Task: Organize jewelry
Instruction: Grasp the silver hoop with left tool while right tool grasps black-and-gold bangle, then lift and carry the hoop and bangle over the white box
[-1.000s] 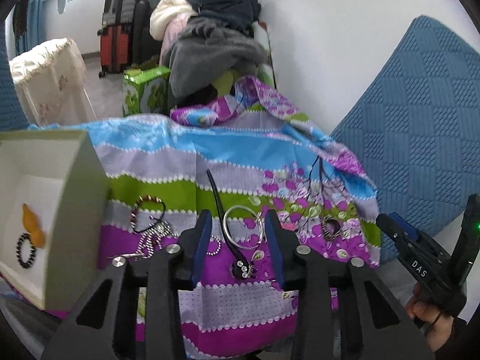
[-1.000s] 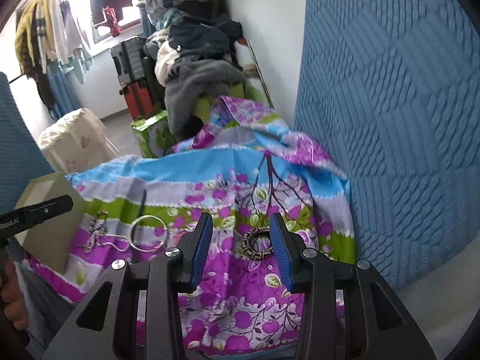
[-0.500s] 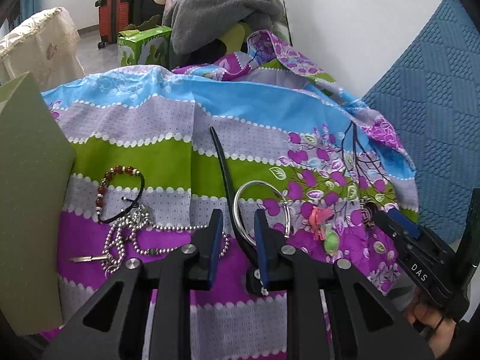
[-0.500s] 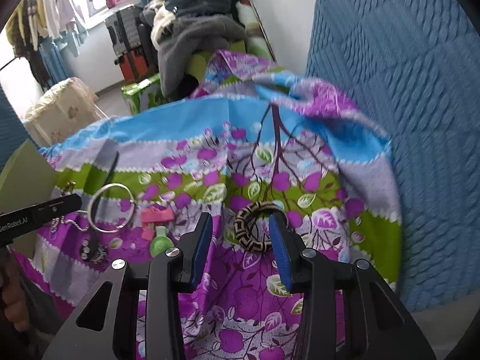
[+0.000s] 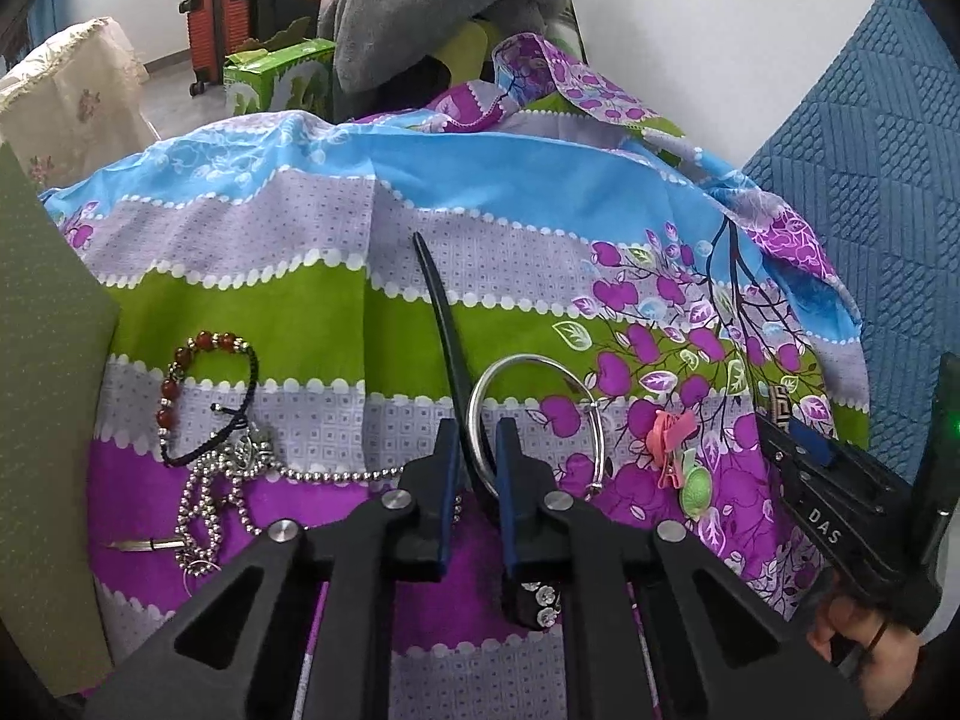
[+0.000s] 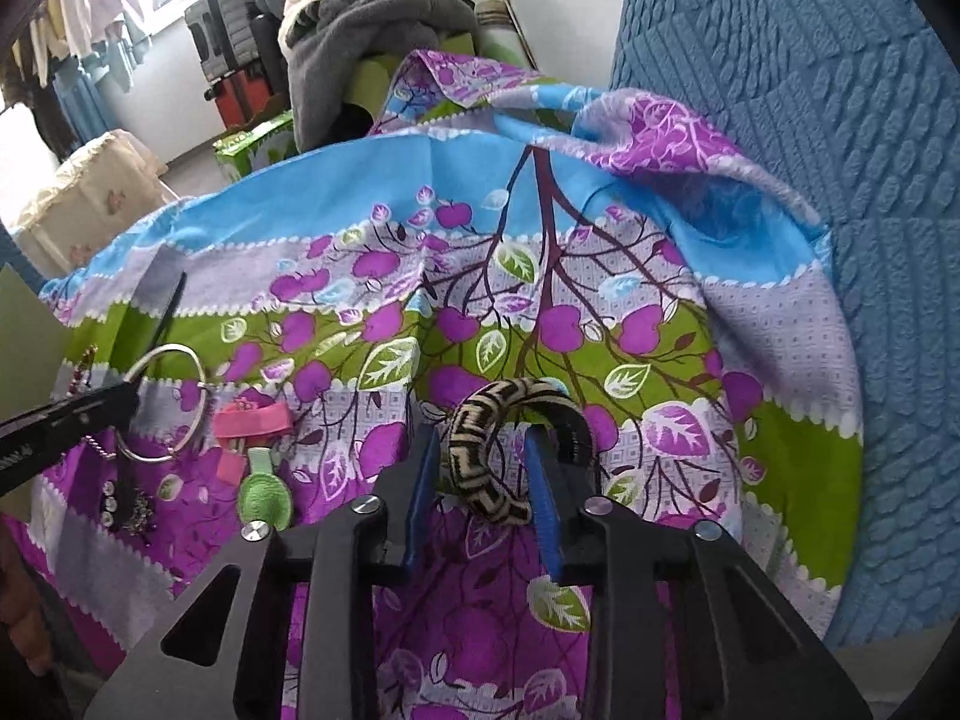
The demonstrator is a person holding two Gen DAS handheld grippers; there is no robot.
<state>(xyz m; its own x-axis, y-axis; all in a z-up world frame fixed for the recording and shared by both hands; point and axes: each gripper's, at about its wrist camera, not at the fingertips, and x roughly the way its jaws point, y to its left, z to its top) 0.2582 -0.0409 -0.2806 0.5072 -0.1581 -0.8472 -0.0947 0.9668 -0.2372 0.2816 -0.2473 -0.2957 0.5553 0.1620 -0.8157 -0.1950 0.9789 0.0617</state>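
Note:
My left gripper (image 5: pixel 478 441) has its jaws narrowed around the black headband (image 5: pixel 441 312) and the left rim of the silver bangle (image 5: pixel 536 420) on the patterned cloth. Whether it grips them is unclear. A red bead bracelet (image 5: pixel 198 384) and a silver bead chain (image 5: pixel 240 480) lie to its left. My right gripper (image 6: pixel 483 462) is open, with its fingers either side of the black-and-cream woven bangle (image 6: pixel 510 438). The silver bangle also shows in the right wrist view (image 6: pixel 171 402).
A green jewelry box (image 5: pixel 42 360) stands at the left edge. A pink clip (image 5: pixel 669 447) and a green clip (image 5: pixel 696 489) lie between the two grippers. A blue quilted cushion (image 6: pixel 840 150) is on the right. Clothes and suitcases are piled behind.
Both grippers have moved forward and down to the cloth. The left jaws have narrowed around the headband and silver bangle. The right fingers now straddle the woven bangle.

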